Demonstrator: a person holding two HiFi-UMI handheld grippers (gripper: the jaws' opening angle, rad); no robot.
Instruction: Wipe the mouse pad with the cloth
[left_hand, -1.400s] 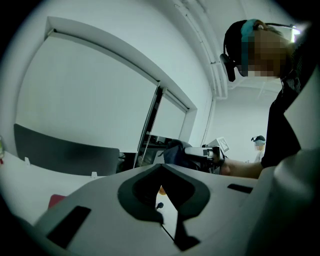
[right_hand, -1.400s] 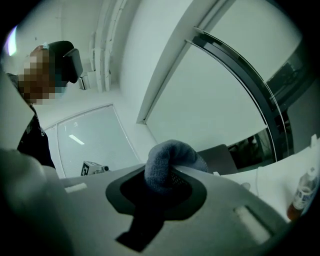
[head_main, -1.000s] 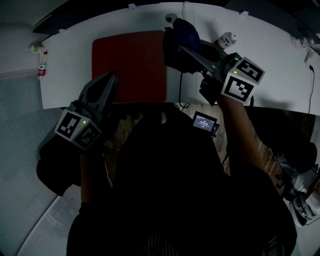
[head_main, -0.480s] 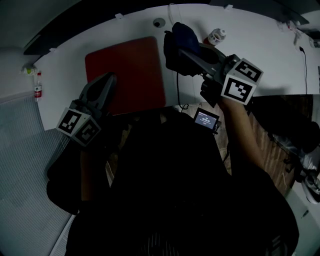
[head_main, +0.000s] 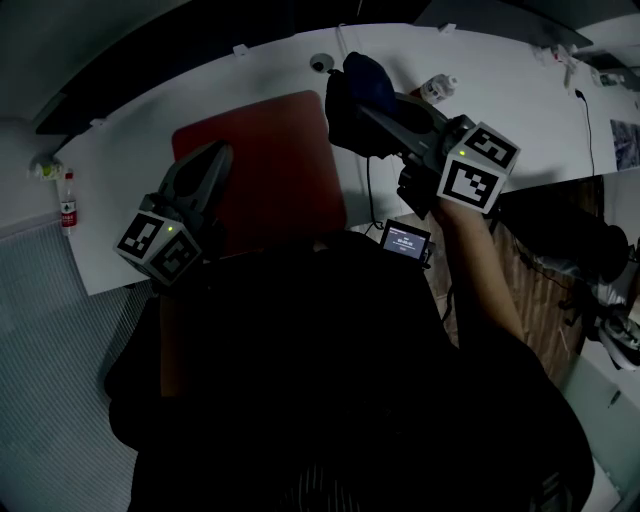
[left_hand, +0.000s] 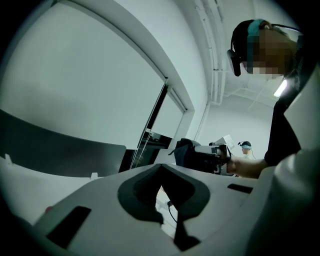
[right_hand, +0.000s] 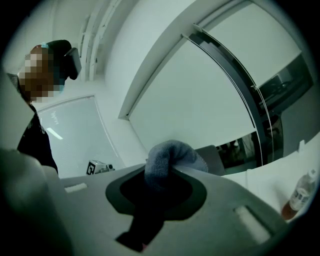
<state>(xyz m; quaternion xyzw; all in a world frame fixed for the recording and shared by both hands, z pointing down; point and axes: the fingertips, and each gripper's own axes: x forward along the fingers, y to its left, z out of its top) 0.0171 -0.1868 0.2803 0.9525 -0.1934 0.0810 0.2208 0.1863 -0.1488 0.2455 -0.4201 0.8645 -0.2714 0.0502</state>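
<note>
A dark red mouse pad (head_main: 262, 165) lies on the white table (head_main: 480, 80). My right gripper (head_main: 352, 98) is shut on a bunched blue cloth (head_main: 362, 82), held above the table just right of the pad's far corner. In the right gripper view the grey-blue cloth (right_hand: 169, 161) bulges out between the jaws. My left gripper (head_main: 214, 155) hovers over the pad's near left part with its jaws together and nothing in them. The left gripper view looks upward, past its own tips (left_hand: 162, 184), at the right gripper with the cloth (left_hand: 192, 152).
A small bottle (head_main: 438, 88) stands on the table behind the right gripper; it shows again as a bottle (right_hand: 301, 194) in the right gripper view. Another bottle (head_main: 66, 212) sits off the table's left end. A small lit screen (head_main: 404, 241) and a cable (head_main: 368, 190) hang at the near edge.
The head camera has swung, so the table now lies tilted in view. Both grippers keep about the same places over the pad and table; the cloth stays held.
</note>
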